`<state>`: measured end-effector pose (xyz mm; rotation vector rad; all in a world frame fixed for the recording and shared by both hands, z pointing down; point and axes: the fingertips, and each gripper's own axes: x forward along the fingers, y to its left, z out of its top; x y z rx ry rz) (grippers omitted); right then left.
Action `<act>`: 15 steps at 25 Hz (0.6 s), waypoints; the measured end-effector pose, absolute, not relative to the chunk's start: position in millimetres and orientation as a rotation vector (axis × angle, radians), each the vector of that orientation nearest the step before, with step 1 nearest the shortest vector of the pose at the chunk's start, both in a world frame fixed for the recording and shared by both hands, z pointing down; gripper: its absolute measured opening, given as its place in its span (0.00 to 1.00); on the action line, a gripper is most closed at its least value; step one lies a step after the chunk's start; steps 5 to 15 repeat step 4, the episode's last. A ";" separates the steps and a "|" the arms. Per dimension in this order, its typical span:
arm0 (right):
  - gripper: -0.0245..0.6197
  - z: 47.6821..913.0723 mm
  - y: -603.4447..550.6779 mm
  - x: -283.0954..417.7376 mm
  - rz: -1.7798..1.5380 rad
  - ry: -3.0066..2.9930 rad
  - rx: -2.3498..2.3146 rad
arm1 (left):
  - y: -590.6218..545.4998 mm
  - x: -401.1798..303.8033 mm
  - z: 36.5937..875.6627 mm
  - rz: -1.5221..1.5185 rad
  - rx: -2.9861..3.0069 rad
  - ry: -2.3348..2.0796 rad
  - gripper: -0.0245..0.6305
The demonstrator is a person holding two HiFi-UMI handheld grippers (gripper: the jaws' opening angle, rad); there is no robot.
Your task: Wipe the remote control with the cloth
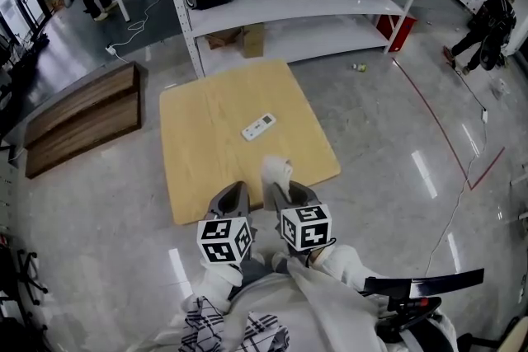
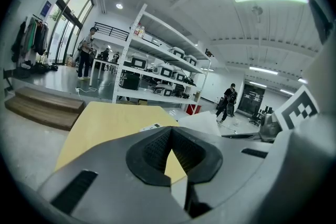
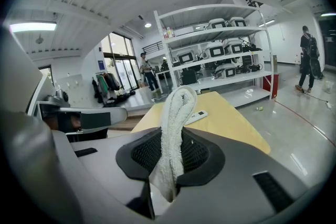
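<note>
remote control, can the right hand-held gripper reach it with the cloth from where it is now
Probably yes. The remote control lies alone on the table ahead of the right hand-held gripper, which is shut on the cloth, and nothing stands between them.

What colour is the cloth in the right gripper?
The cloth is white, with a towel-like texture; clearest in the right gripper view.
</note>
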<state>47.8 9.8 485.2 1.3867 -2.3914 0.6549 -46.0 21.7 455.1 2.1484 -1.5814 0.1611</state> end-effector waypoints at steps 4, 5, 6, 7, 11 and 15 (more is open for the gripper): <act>0.18 486.9 8.8 47.4 0.658 -2.389 1.382 | 20.1 -43.3 457.8 0.168 2.148 -1.568 0.04; 0.18 486.9 8.8 47.4 0.658 -2.389 1.382 | 20.1 -43.3 457.8 0.168 2.148 -1.568 0.04; 0.18 486.9 8.8 47.4 0.658 -2.389 1.382 | 20.1 -43.3 457.8 0.168 2.148 -1.568 0.04; 0.18 486.9 8.8 47.4 0.658 -2.389 1.382 | 20.1 -43.3 457.8 0.168 2.148 -1.568 0.04; 0.18 486.9 8.8 47.4 0.658 -2.389 1.382 | 20.1 -43.3 457.8 0.168 2.148 -1.568 0.04; 0.18 486.9 8.8 47.4 0.658 -2.389 1.382 | 20.1 -43.3 457.8 0.168 2.148 -1.568 0.04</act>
